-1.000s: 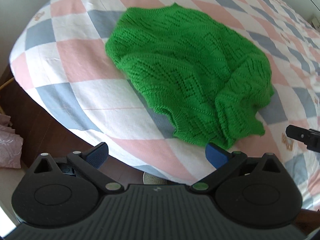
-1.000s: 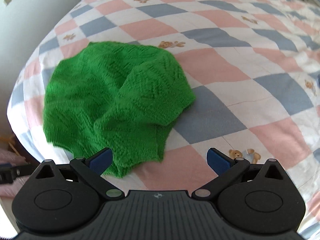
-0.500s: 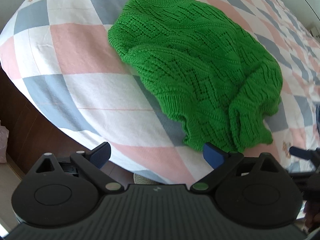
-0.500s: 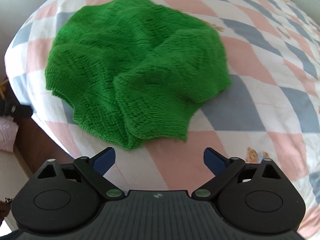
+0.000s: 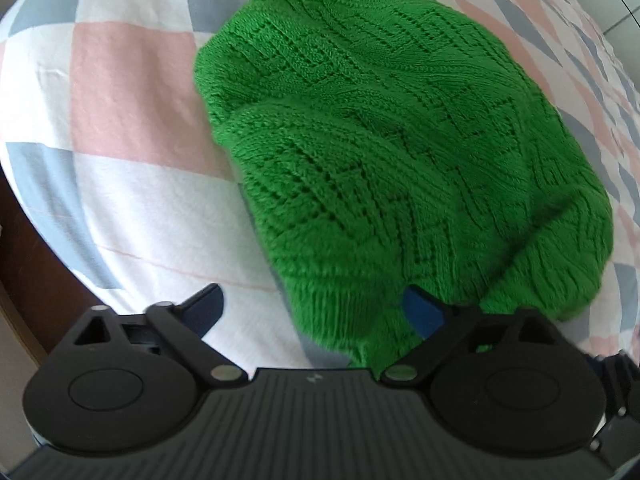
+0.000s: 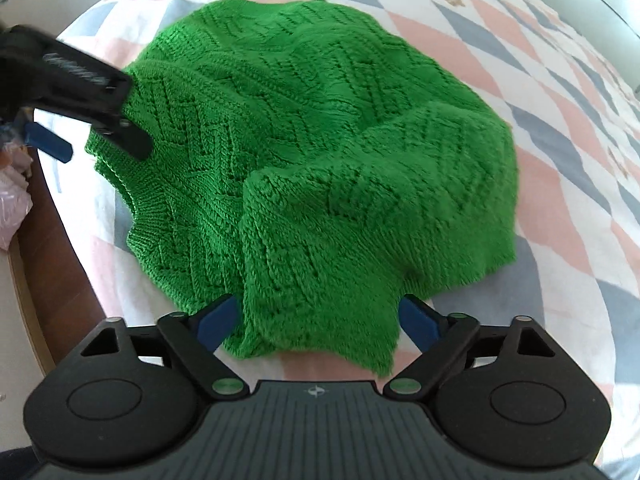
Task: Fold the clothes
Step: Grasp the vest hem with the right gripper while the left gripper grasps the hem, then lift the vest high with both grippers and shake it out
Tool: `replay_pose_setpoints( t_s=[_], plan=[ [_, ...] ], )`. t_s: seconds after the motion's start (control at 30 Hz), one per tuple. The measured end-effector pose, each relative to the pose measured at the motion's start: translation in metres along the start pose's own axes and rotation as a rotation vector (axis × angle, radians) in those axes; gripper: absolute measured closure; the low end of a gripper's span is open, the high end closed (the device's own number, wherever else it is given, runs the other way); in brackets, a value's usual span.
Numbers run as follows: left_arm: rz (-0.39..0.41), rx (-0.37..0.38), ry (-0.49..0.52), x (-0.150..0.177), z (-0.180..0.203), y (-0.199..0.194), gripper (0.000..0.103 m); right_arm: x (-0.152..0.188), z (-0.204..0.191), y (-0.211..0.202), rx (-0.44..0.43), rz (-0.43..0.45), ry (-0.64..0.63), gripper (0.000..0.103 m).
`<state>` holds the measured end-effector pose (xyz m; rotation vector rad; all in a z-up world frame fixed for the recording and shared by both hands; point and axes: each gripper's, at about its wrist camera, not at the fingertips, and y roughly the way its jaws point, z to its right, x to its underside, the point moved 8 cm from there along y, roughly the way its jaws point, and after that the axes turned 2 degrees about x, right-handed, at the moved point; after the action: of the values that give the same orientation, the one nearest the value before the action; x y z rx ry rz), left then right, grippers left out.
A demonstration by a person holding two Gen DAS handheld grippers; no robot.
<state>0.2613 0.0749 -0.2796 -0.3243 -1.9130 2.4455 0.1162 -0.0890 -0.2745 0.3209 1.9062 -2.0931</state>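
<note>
A bright green knitted sweater lies crumpled on a bed with a pink, white and blue checked cover. My left gripper is open, its blue fingertips straddling the sweater's near hem edge. The sweater also fills the right wrist view. My right gripper is open, with the sweater's near hem lying between its blue fingertips. The left gripper also shows in the right wrist view at the sweater's left edge, open.
The bed's brown wooden side runs along the left. Something pink lies on the floor beside it. Bare cover stretches to the right of the sweater.
Both grippers have moved in closer and lower over the bed, up to the sweater's near edges. Both stay open. The sweater has not moved.
</note>
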Motion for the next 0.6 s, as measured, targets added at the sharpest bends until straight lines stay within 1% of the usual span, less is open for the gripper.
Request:
replay_pose_setpoints(
  t_s=[0.03,0.07,0.1,0.13,0.17,0.2,0.23,0.3,0.33,0.4,0.43,0.5,0.53,0.57,0.6],
  plan=[
    [-0.006,0.009,-0.016,-0.001,-0.001,0.004,0.054,-0.001,-0.001,0.003,-0.005,0.005,-0.019,0.029],
    [-0.016,0.028,-0.035,-0.001,-0.001,0.007,0.063,-0.001,-0.002,0.006,-0.008,0.004,-0.037,0.046],
    [-0.020,0.048,-0.052,-0.002,-0.001,0.008,0.076,-0.002,-0.001,0.008,-0.011,0.002,-0.044,0.058],
    [-0.010,0.059,-0.060,-0.002,-0.001,0.006,0.080,-0.003,0.002,0.007,-0.014,0.007,-0.035,0.067],
    [0.011,0.057,-0.045,-0.002,0.002,0.001,0.083,-0.004,0.008,0.004,-0.018,0.014,-0.014,0.083],
    [0.036,0.049,-0.011,-0.002,0.005,-0.005,0.086,-0.005,0.018,-0.001,-0.029,0.024,0.021,0.088],
    [0.063,0.040,0.031,-0.001,0.010,-0.012,0.087,-0.006,0.028,-0.007,-0.035,0.036,0.059,0.091],
    [0.108,0.038,0.125,0.004,0.025,-0.030,0.087,-0.007,0.059,-0.023,0.008,0.061,0.122,0.092],
    [0.127,0.048,0.171,0.008,0.033,-0.039,0.087,-0.007,0.076,-0.031,0.038,0.071,0.150,0.092],
    [0.146,0.102,0.254,0.016,0.051,-0.057,0.088,-0.004,0.119,-0.046,0.111,0.079,0.205,0.093],
    [0.147,0.139,0.290,0.021,0.059,-0.064,0.087,-0.001,0.141,-0.053,0.153,0.083,0.231,0.093],
    [0.121,0.241,0.340,0.034,0.078,-0.074,0.085,0.005,0.186,-0.063,0.245,0.091,0.275,0.093],
    [0.105,0.278,0.359,0.041,0.087,-0.076,0.080,0.009,0.206,-0.066,0.290,0.091,0.293,0.093],
    [0.094,0.290,0.374,0.048,0.094,-0.076,0.077,0.011,0.226,-0.068,0.327,0.091,0.313,0.093],
    [0.081,0.281,0.391,0.054,0.099,-0.075,0.073,0.013,0.243,-0.067,0.350,0.086,0.332,0.093]
  ],
)
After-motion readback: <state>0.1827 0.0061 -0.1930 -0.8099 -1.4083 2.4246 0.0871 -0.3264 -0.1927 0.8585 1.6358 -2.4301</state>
